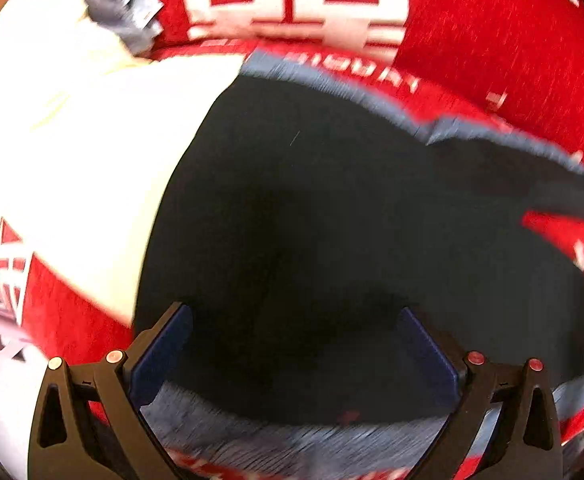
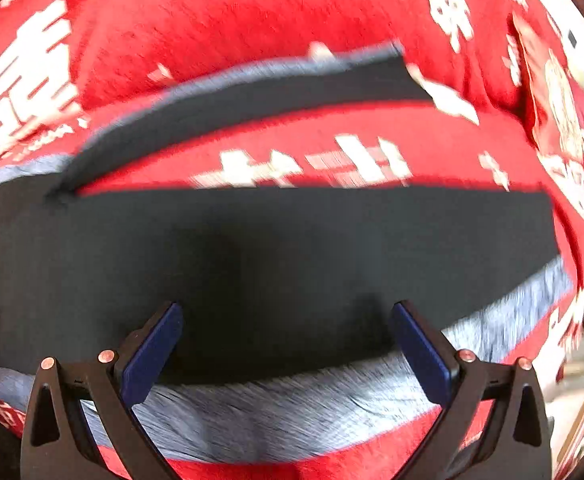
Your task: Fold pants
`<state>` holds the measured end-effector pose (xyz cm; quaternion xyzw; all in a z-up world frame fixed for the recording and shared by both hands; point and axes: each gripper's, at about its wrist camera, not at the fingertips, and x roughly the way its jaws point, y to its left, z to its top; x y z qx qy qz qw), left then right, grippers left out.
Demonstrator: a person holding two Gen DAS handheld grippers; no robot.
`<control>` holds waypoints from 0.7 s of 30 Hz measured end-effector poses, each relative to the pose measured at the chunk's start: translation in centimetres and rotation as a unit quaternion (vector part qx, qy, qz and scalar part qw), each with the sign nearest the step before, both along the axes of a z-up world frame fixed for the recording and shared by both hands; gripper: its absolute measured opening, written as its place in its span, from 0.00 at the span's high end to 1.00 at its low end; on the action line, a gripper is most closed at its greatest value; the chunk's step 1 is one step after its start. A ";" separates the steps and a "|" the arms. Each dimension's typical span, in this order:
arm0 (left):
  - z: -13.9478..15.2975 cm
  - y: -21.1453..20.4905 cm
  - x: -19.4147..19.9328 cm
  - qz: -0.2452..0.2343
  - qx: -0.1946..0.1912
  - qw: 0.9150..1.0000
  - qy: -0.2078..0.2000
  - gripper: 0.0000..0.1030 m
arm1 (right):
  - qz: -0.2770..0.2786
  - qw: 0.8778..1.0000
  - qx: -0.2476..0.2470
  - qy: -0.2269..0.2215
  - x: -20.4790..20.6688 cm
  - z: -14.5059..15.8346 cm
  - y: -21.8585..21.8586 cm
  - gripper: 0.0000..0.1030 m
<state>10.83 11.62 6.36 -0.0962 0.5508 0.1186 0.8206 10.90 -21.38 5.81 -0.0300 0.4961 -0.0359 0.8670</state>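
One pair of dark navy pants (image 2: 292, 248) with a grey-blue side stripe (image 2: 284, 412), spread flat on a red blanket (image 2: 232, 20) printed with white characters; two legs visible in the right wrist view, parted by a strip of red. One white pillow (image 1: 92, 160) beside the pants at the left. Two grippers. Left gripper (image 1: 293, 340) poised just above the dark cloth, fingers spread wide, clasping nothing. Right gripper (image 2: 288, 336) likewise spread, low over the near leg by the stripe. Both views blurred.
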 end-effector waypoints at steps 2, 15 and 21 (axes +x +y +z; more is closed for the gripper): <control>0.8 -1.0 3.4 -0.016 0.014 1.000 -0.003 0.00 | 0.042 0.999 -0.015 -0.012 1.9 0.3 2.6 0.00; -2.8 4.7 14.3 0.003 0.061 0.996 0.071 0.00 | 0.045 0.992 -0.096 0.071 19.4 -5.2 7.2 0.00; 0.0 5.6 13.3 0.021 -0.005 0.999 0.039 0.00 | 0.121 0.990 -0.060 0.034 20.9 -2.6 5.1 0.00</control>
